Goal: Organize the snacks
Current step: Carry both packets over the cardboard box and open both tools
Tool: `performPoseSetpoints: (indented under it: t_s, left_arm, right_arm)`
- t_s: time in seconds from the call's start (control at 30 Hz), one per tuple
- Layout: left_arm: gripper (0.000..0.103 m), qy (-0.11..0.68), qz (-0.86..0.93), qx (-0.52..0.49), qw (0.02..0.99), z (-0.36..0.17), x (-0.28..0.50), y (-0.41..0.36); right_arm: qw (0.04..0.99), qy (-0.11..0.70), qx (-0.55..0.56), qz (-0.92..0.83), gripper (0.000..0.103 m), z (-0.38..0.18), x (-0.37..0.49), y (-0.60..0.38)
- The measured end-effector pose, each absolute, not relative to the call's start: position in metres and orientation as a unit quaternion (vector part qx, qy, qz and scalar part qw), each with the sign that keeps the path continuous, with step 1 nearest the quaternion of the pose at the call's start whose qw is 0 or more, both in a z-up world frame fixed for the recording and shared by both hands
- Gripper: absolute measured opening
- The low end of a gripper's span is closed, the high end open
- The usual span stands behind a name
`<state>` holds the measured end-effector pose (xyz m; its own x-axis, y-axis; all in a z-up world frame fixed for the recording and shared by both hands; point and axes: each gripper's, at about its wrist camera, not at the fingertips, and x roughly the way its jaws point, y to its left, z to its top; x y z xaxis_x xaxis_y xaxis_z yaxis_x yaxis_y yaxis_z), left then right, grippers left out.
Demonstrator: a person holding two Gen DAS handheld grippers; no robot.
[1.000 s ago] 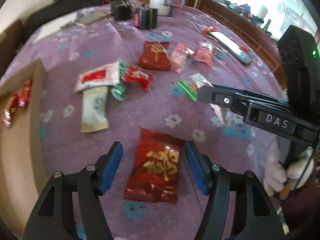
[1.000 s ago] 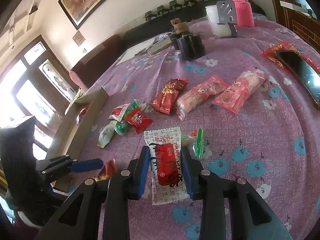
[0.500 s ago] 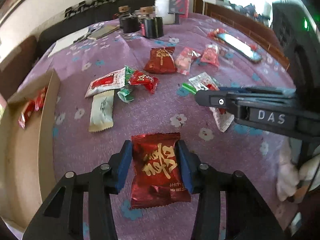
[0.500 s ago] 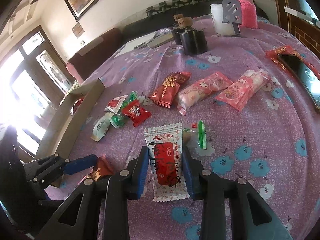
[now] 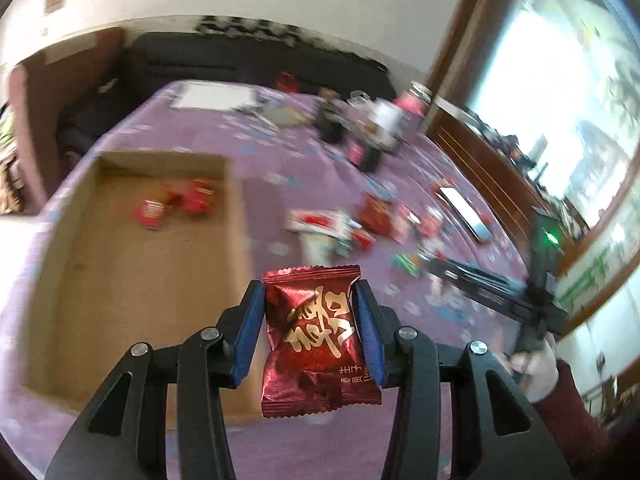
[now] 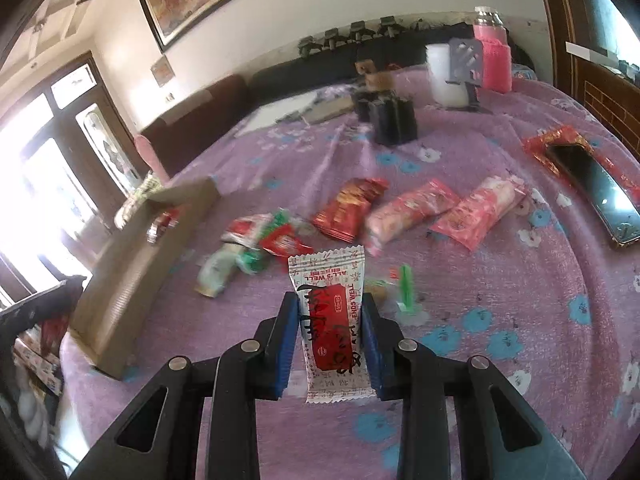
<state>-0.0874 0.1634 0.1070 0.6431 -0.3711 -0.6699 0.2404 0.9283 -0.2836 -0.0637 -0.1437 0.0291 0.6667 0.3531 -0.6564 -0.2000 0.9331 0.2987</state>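
Observation:
My left gripper (image 5: 310, 300) is shut on a dark red foil snack packet (image 5: 318, 336) with gold writing and holds it in the air, just right of the open cardboard box (image 5: 48, 280). Red packets (image 5: 176, 202) lie at the far end of the box. My right gripper (image 6: 330, 312) is shut on a white and red snack packet (image 6: 332, 324) and holds it above the purple cloth. The right gripper also shows at the right of the left wrist view (image 5: 448, 274). Loose snacks (image 6: 264, 240) lie in the middle of the table.
A dark red packet (image 6: 350, 208) and two pink packets (image 6: 412, 210) lie beyond my right gripper. A green clip (image 6: 406, 286) lies just right of it. A phone (image 6: 596, 192) lies at the right edge. Black holders (image 6: 394, 120), a white cup (image 6: 442, 74) and a pink bottle (image 6: 492, 60) stand at the back.
My left gripper has lifted the dark red packet off the cloth and swung left toward the box. My right gripper has raised the white and red packet a little.

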Motion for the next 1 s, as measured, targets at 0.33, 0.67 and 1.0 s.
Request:
performPoseSetpoints:
  t_s: [0.33, 0.67, 1.0]
  left_arm:
    - [0.043, 0.420, -0.068, -0.100, 0.900, 0.104, -0.010, 0.256]
    - [0.043, 0.464, -0.053, -0.123, 0.876, 0.062, 0.070, 0.278]
    - [0.044, 0.485, -0.047, -0.144, 0.861, 0.033, 0.102, 0.289]
  right_arm:
    - [0.879, 0.393, 0.084, 0.256, 0.030, 0.082, -0.046, -0.044]
    - [0.842, 0.445, 0.019, 0.306, 0.030, 0.065, 0.009, 0.100]
    - [0.825, 0.489, 0.001, 0.283, 0.033, 0.015, 0.048, 0.139]
